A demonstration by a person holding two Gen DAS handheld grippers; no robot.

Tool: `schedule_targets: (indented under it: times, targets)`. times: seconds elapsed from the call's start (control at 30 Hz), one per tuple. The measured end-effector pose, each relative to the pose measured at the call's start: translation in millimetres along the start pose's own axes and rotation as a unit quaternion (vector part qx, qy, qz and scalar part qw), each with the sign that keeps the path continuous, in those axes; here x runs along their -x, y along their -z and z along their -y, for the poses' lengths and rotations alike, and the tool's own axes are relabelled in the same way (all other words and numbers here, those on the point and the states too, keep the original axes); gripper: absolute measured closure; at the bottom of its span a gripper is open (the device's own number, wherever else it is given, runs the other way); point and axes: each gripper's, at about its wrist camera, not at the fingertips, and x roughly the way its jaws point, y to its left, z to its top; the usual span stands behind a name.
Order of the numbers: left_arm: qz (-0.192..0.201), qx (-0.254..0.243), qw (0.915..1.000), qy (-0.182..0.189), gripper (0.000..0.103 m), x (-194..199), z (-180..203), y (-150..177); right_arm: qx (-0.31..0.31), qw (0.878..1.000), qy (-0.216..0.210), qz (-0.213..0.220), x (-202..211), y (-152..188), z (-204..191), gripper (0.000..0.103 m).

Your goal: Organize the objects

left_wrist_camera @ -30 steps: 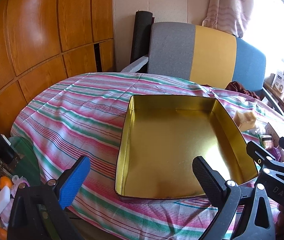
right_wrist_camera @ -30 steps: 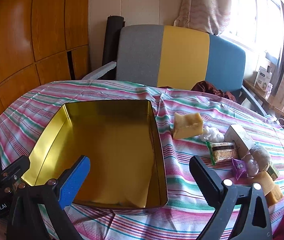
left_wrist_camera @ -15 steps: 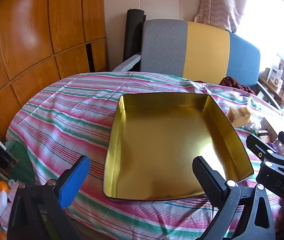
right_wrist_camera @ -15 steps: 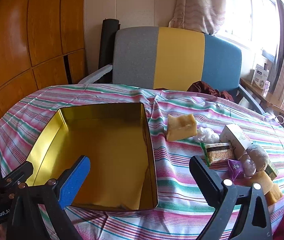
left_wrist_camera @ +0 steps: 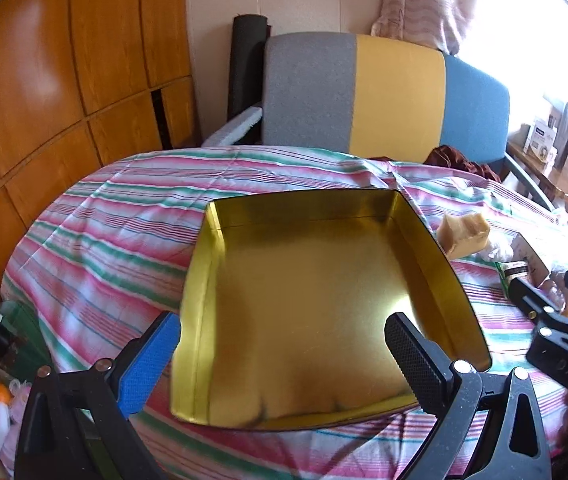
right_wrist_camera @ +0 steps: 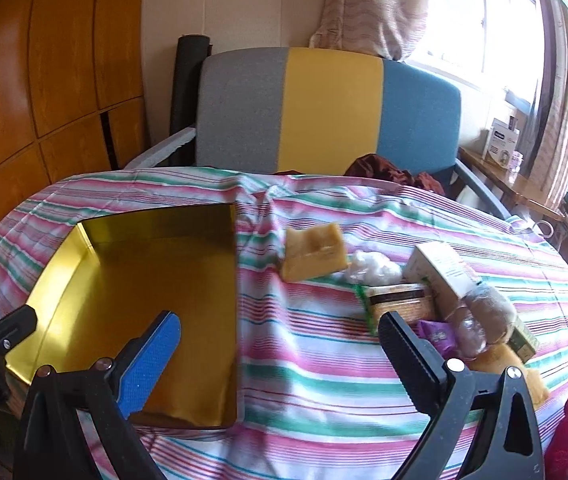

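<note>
Tin tray [right_wrist_camera: 136, 300]: gold, shallow, with nothing in it; it sits on the striped tablecloth [right_wrist_camera: 323, 364] at the near left of the table, its near edge close to the table's drop-off.
Loose items: well to the right of the tray lie a tan block [right_wrist_camera: 313, 252], a white crumpled wad [right_wrist_camera: 371, 270], a packet of brown biscuits [right_wrist_camera: 399, 304], a pale carton [right_wrist_camera: 441, 270], a purple wrapper [right_wrist_camera: 439, 336] and two clear-wrapped round buns [right_wrist_camera: 479, 316], all crowded and touching one another.
Risk, pile: the items overlap, so in my judgement a finger closing on one could drag or topple its neighbour; the soft buns and the wad would squash under a hard pinch.
Risk, cloth: the tablecloth is loose and creased near the tray's far corner, so a sliding fingertip could bunch it and shift the tray toward the edge.
Risk, tray: its thin metal wall could catch a low-carried item and tip it outside.
Left gripper [left_wrist_camera: 284, 354]: jaws spread wide, grasping nothing, hovering over the tray's near end without touching it.
Right gripper [right_wrist_camera: 280, 354]: jaws equally wide apart, empty, hanging above bare cloth between tray and pile; the black finger [right_wrist_camera: 407, 352] lies in front of the purple wrapper, contact not evident.
</note>
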Motion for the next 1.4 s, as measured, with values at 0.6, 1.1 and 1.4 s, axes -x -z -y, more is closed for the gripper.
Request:
schedule_targets:
  times: [0.6, 1.1, 1.4]
  targets:
    - [0.03, -0.178, 0.978, 0.105, 0.001, -38, 146, -71, -0.076, 0.993, 0.091, -0.002, -36, -14, 173, 0.001]
    - [-0.043, -0.327, 0.9377, 0.11, 0.001, -160, 248, -86, -0.272, 0.962, 0.032, -0.009, -29, 0, 251, 0.001]
    - [-0.072, -0.317, 0.9321, 0.16, 0.049, -171, 264, -80, -0.322, 0.946, 0.041, -0.003, -29, 5, 276, 0.008]
